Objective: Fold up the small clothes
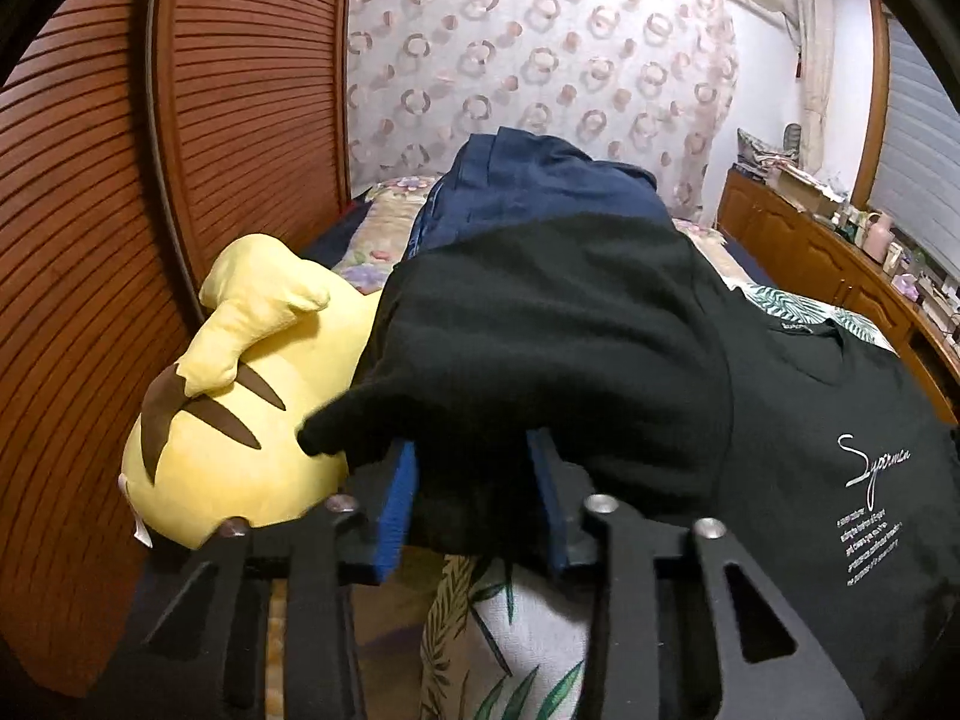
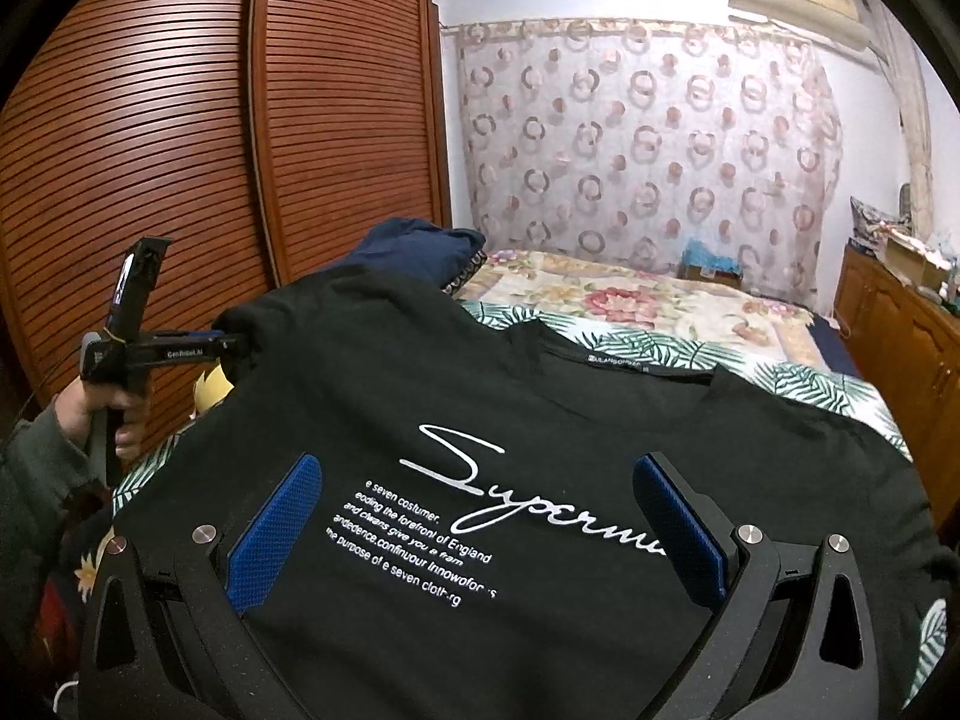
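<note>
A black T-shirt (image 2: 540,396) with white script print lies front up on the bed. My left gripper (image 1: 474,456) is shut on its left sleeve (image 1: 540,348) and holds it lifted off the bed; the blue pads (image 1: 399,498) pinch the fabric. From the right wrist view the left gripper (image 2: 231,348) shows at the shirt's left shoulder. My right gripper (image 2: 480,516) is open, its blue pads (image 2: 276,522) wide apart just above the shirt's chest print, holding nothing.
A yellow plush toy (image 1: 240,420) lies left of the shirt by the wooden louvred wardrobe (image 2: 180,150). A dark blue garment pile (image 1: 528,186) sits behind the shirt. The bed (image 2: 630,294) has floral and leaf covers. A wooden cabinet (image 2: 900,330) runs along the right.
</note>
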